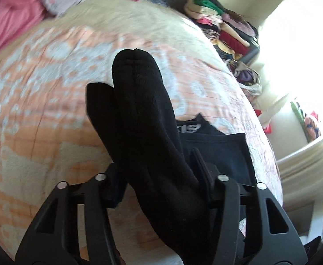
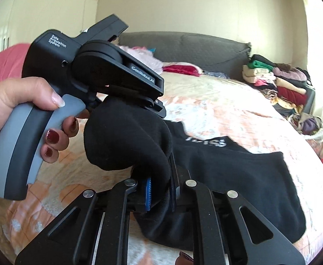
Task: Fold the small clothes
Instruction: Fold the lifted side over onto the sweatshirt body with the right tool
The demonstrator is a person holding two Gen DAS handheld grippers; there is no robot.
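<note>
Both units are lifting a black knit sock [image 2: 126, 141] above the peach patterned quilt [image 1: 39, 110], the right gripper [image 2: 160, 193] clamping one end and the left gripper [image 1: 159, 174] grasping the other, so the next move should bring the ends together.

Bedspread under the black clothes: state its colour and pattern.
Peach-orange bedspread with a pale floral-like pattern, clearest in the left wrist view.

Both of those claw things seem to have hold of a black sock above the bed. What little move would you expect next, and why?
Probably lowering the black sock onto the bedspread, beside the black garment. The right gripper pinches one end between its fingers, the left gripper holds the rest, and the sock already hangs doubled over between them, clear of the bed. That is only a guess.
</note>
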